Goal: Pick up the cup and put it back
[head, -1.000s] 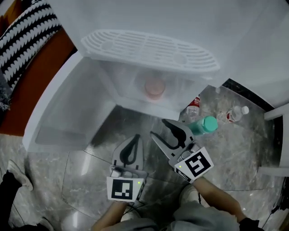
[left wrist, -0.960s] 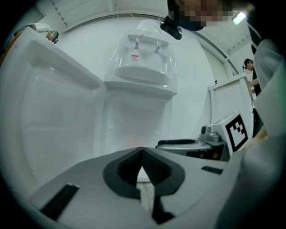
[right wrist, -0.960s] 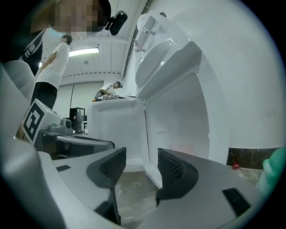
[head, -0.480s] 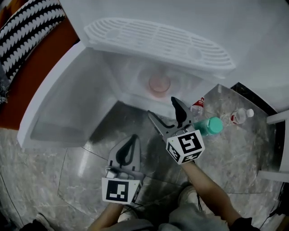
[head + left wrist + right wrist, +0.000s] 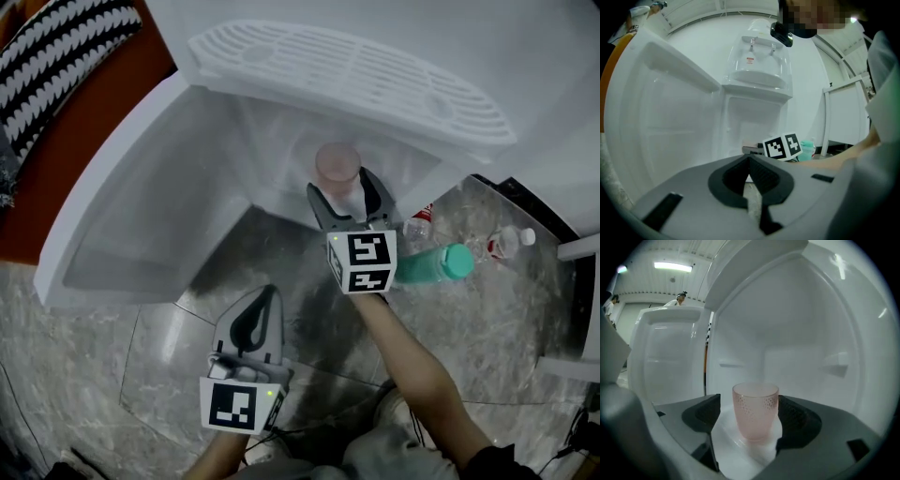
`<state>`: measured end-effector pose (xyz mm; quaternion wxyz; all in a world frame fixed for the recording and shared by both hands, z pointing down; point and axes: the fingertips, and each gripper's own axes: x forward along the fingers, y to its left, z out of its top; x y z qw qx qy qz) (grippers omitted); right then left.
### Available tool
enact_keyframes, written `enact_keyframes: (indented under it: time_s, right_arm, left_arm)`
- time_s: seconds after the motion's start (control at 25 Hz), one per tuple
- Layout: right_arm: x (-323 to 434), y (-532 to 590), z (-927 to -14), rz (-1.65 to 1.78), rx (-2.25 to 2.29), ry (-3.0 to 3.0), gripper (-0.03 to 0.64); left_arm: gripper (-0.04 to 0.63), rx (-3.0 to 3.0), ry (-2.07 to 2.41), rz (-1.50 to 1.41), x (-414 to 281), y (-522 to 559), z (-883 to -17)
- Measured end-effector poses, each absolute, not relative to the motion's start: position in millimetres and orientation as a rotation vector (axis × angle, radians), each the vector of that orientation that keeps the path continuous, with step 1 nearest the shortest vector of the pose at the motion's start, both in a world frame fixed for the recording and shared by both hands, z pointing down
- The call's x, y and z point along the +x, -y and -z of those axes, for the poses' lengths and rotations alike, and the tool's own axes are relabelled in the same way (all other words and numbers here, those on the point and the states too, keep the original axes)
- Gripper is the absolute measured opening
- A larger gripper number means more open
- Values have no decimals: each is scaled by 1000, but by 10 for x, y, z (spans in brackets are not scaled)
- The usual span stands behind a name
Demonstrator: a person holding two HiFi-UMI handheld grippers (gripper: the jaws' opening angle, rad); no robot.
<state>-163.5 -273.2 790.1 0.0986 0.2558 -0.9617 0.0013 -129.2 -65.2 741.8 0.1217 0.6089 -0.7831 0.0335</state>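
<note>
One grey marbled floor (image 5: pixel 103 328) fills the lower part of the head view, and on it stands a white cabinet (image 5: pixel 356 75) with a slotted top panel. Its door (image 5: pixel 141 206) is swung wide to the left, showing a bare white interior. Beyond the door, at the upper left, lies a black-and-white striped cloth (image 5: pixel 66 42) on an orange-brown surface (image 5: pixel 56 159).

Both claws are held out in front of the person. The right claw (image 5: pixel 340 185) reaches into the cabinet's opening, pointing almost level. Its jaws have just been opening and now stand wide, with the cup between them. The pads flank the cup on either side without pressing on it. The left claw (image 5: pixel 272 292) hangs over the floor, short of the cabinet and well back from the right one. Its jaws are closed together with nothing between them.

To the right of the cabinet, a teal bottle (image 5: pixel 433 264) lies on the floor just beside the right forearm. Two clear bottles (image 5: pixel 506 242) lie near it.

The cup (image 5: pixel 337 161) is pale pink, translucent and dotted. It stands upright on the cabinet's white inner floor, near the front edge.
</note>
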Motion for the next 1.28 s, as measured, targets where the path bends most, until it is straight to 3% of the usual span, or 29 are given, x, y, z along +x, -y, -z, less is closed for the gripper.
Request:
enact_keyframes:
  time_s: [0.68, 1.28]
  right_arm:
    - [-1752, 2692, -7955, 31, 673, 2825, 367]
    - [-811, 1496, -6851, -73, 323, 3128, 364]
  left_arm:
    - [12, 1757, 2281, -94, -1337, 552, -7455]
    - [12, 1786, 2334, -14, -1328, 654, -7215]
